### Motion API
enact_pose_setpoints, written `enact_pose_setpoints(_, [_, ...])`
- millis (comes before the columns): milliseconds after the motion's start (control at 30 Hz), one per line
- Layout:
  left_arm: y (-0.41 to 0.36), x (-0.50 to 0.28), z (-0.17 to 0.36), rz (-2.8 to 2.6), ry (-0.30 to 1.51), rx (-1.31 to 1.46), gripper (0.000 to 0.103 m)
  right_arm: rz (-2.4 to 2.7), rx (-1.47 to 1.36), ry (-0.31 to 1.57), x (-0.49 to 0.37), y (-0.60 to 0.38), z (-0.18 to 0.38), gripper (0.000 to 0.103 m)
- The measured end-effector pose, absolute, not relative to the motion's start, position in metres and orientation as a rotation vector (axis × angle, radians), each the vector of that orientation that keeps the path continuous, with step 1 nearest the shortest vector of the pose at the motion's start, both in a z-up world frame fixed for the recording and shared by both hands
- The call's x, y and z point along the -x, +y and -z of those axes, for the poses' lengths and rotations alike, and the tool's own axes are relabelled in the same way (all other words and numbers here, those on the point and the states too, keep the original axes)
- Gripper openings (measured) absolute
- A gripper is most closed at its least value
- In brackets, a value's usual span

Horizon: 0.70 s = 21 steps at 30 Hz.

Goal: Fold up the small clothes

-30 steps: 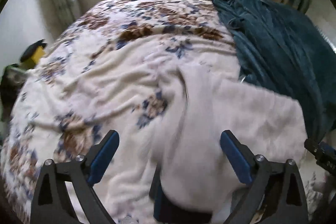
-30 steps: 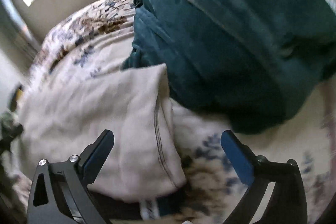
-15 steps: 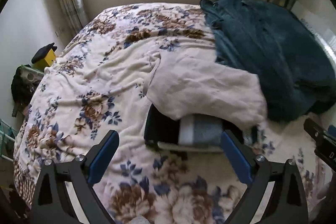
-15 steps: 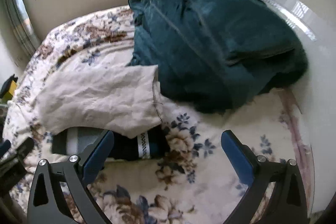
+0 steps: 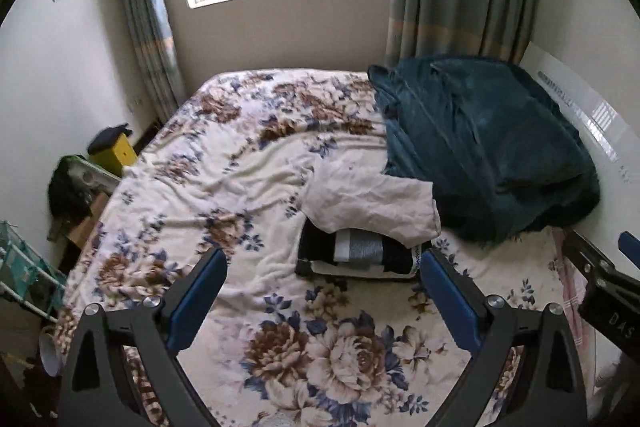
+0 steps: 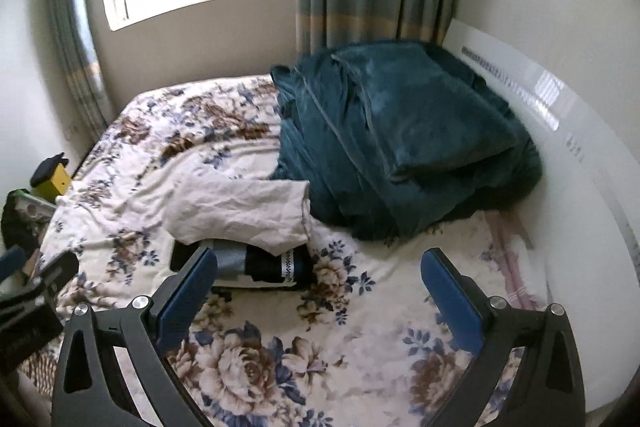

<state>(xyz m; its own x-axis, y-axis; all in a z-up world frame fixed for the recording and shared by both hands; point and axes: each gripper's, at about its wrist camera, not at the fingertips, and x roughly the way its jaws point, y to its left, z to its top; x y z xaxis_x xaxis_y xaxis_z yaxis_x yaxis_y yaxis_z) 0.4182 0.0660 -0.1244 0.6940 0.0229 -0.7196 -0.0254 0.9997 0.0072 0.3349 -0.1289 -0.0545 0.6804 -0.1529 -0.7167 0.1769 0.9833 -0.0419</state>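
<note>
One cream garment (image 5: 372,203), soft and wrinkled with a stitched hem, lies draped over one flat folded stack of dark and grey-striped clothes (image 5: 360,253) near the middle of the bed. The bed is covered by one plush floral blanket (image 5: 240,163), with one bulky teal fleece blanket (image 5: 488,143) heaped just beside the garment. The left gripper (image 5: 322,291) and right gripper (image 6: 318,285) both hover above the bed with blue-padded jaws spread wide, holding nothing.

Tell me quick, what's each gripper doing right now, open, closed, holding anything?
Left gripper: open, holding nothing, above the bedspread.
Right gripper: open, holding nothing, above the bedspread.
</note>
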Motion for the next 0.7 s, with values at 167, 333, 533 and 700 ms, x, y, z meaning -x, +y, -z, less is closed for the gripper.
enact_pose_setpoints(167, [0.067,-0.375,0.089,-0.028,0.76,0.007,0.099,0.172,-0.046,0.757,-0.28,-0.129,0.01,0.103])
enact_pose_setpoints(333, [0.065,-0.337,0.071,-0.021,0.745,0.017,0.099,0.146,-0.047,0.732,-0.229,-0.128,-0.022,0.103])
enact_pose_setpoints(533, [0.064,-0.303,0.054,-0.01,0.728,0.032,0.099,0.128,-0.03,0.686,-0.179,-0.128,-0.055,0.103])
enact_pose_setpoints(700, [0.061,-0.282,0.043,-0.004,0.718,0.037,0.099,0.118,-0.03,0.663,-0.155,-0.129,-0.072,0.103])
